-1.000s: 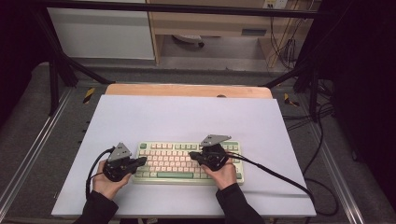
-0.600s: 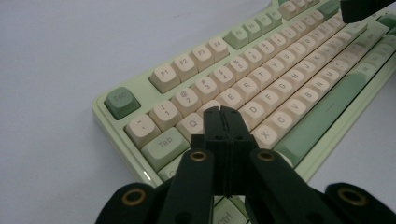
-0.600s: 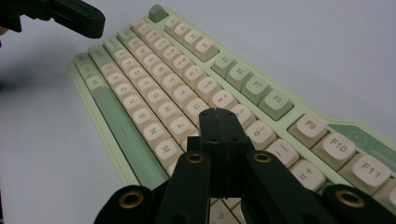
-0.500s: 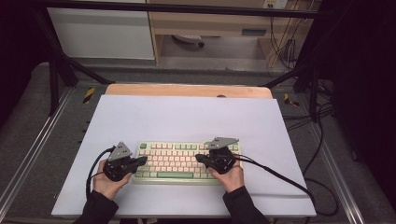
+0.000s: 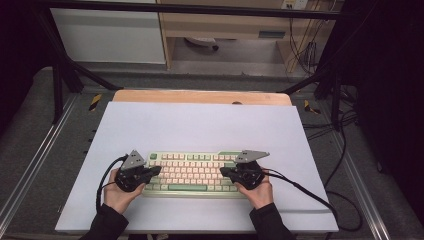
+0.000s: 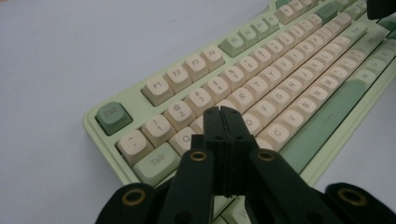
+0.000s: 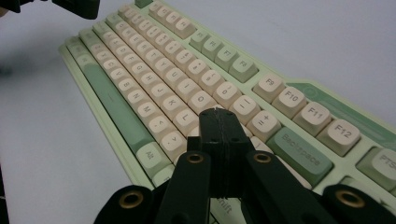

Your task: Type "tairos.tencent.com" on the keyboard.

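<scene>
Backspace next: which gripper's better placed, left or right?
Right. The right gripper, jaws shut, hovers beside the Backspace key; the left gripper sits over the Q/W end of the keyboard.

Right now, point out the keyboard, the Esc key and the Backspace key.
keyboard (image 5: 192,172): high view, on its middle key rows.
Esc key (image 6: 111,116): left gripper view, on the green keycap's top.
Backspace key (image 7: 301,149): right gripper view, on the green keycap's top.
</scene>
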